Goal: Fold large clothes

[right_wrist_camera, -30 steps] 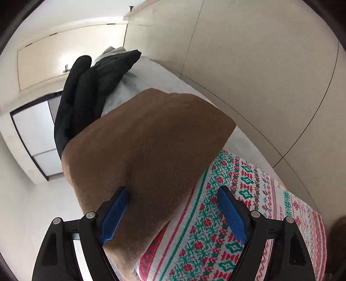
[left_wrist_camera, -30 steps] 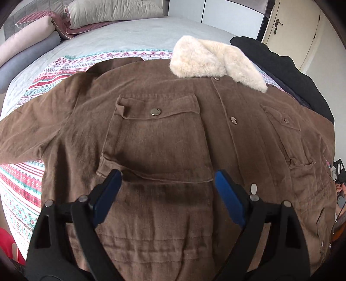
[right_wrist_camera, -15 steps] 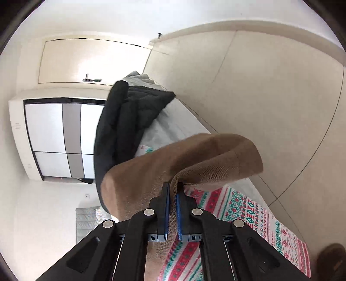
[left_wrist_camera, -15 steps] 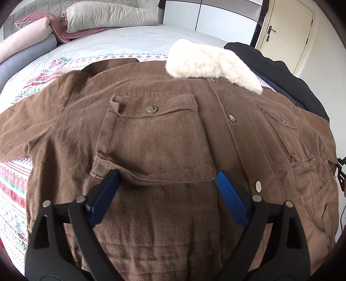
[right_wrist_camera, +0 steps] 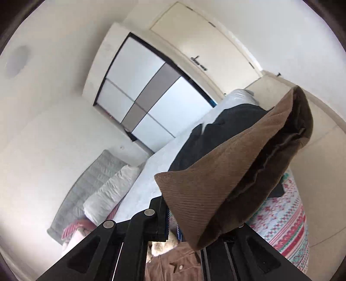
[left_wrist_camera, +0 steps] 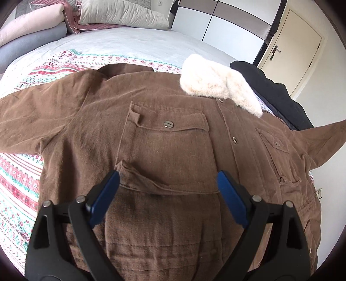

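A large brown jacket [left_wrist_camera: 168, 151] with a cream fleece collar [left_wrist_camera: 218, 86] lies front up on the bed. My left gripper [left_wrist_camera: 168, 190] is open and empty just above its chest pocket [left_wrist_camera: 166, 155]. My right gripper [right_wrist_camera: 173, 218] is shut on the cuff of the jacket's sleeve [right_wrist_camera: 227, 183] and holds it lifted off the bed. The raised sleeve [left_wrist_camera: 324, 142] shows at the right edge of the left wrist view. The other sleeve [left_wrist_camera: 32, 121] lies flat at the left.
A patterned blanket [left_wrist_camera: 19, 183] covers the bed. A black garment [left_wrist_camera: 274, 93] lies beyond the collar. Pillows [left_wrist_camera: 116, 13] and bolsters [left_wrist_camera: 28, 28] are stacked at the head. A wardrobe [right_wrist_camera: 147, 95] and a door [left_wrist_camera: 298, 51] stand behind.
My right gripper closed on the sleeve cuff and lifted and swung it up off the bed. My left gripper stayed open and shifted a little over the jacket front.
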`<act>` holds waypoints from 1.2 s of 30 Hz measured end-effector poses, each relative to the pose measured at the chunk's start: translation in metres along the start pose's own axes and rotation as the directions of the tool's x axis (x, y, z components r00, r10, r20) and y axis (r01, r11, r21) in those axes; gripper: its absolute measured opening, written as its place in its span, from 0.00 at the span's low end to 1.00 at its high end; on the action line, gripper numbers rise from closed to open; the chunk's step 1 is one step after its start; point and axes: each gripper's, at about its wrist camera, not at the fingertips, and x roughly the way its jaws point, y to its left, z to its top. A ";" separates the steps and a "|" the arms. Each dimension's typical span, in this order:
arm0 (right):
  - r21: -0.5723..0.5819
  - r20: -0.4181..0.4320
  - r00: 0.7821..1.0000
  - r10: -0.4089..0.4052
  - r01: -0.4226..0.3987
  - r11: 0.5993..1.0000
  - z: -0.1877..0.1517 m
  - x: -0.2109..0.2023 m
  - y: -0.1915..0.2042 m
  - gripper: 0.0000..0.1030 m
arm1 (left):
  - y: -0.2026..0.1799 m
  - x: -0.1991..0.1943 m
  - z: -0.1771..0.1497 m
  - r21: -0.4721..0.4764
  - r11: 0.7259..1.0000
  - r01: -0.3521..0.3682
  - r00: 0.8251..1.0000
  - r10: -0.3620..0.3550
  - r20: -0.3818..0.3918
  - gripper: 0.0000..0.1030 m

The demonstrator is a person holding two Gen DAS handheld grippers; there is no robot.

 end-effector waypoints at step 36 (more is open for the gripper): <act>-0.254 -0.440 0.886 -0.147 0.035 0.967 -0.185 0.127 -0.038 0.50 | -0.052 0.061 0.045 -0.080 0.996 0.041 0.979 -0.056 -0.194 0.07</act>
